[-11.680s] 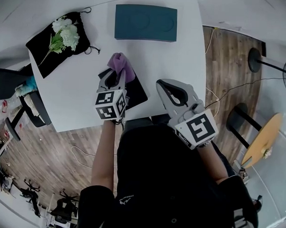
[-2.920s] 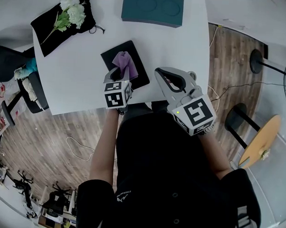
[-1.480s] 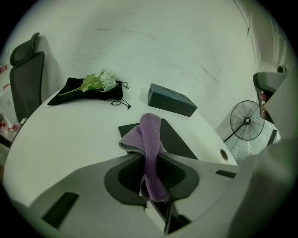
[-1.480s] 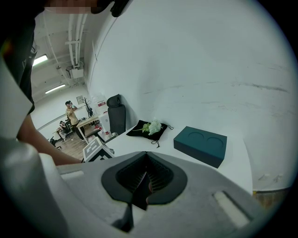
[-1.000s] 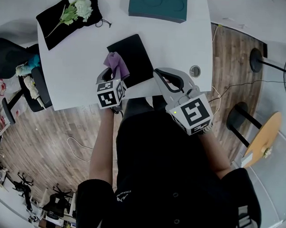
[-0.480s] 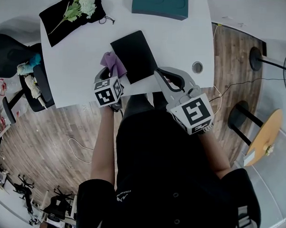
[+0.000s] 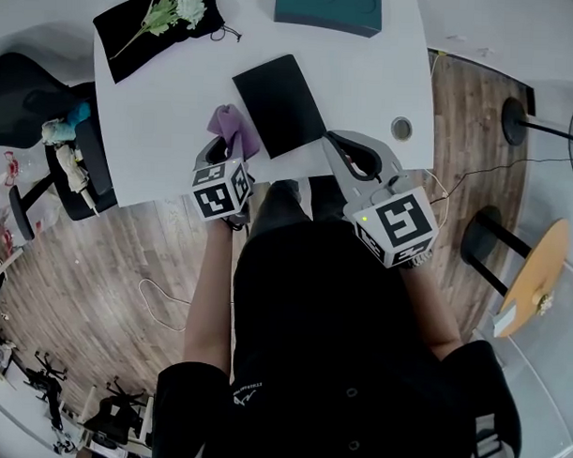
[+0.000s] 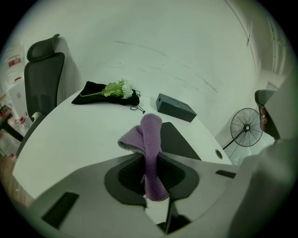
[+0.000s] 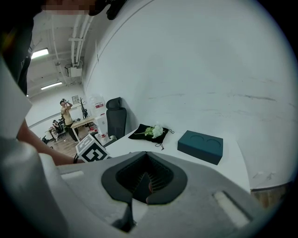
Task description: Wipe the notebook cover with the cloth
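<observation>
Your left gripper [image 7: 222, 148], clamped on the cloth [image 7: 230, 127], has slid just off the notebook [image 7: 279, 104], so that pass is probably finished; your right gripper [image 7: 353, 151] idles, jaws together on nothing.

Open-plan office. Black high-backed office chair [image 8: 44, 74] at a white table [image 7: 177, 126] with cable grommet [image 7: 400, 128]; wood-plank floor [image 7: 126, 265]. Left of right gripper view: more desks [image 9: 81, 123], ceiling strip lights [image 9: 39, 52]. Pedestal fan [image 8: 247, 128], right.
</observation>
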A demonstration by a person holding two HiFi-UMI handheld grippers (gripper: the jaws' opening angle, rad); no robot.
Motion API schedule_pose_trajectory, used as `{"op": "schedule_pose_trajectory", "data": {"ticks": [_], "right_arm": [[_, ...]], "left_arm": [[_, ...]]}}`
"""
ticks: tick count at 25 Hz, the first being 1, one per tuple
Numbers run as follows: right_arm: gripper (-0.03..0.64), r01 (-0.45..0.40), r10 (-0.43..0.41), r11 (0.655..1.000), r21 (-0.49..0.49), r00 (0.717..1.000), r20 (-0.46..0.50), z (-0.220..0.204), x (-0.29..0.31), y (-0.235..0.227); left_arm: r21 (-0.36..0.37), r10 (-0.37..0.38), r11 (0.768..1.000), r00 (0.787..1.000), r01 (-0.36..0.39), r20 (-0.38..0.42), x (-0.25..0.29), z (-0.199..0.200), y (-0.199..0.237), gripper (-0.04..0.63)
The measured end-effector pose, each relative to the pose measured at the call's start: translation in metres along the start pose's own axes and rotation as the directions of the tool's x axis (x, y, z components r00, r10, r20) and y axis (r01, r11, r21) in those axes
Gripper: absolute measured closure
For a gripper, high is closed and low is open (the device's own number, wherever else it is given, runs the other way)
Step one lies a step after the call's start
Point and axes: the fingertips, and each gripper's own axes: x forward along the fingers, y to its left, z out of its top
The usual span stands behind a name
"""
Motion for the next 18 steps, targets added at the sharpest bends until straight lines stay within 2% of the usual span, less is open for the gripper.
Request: {"op": "schedule_pose_trajectory", "data": {"ticks": [10,18], "right_arm": [[0.614,-0.031,0.031,1.000,0.001,0.999,0.017,0.001,-0.015,-0.011],[0.614,-0.120,0.120,0.993,0.012,0.993,0.013,-0.003,-0.027,-0.037]], "left_arm": [[0.005,-0.063,0.998,0.998,0.063,0.021,-0.013,-0.003,-0.049,0.526],[-0.006,-0.057,0.998,0.998,0.057,0.014,-0.002,-0.003,-0.091,0.526]]}}
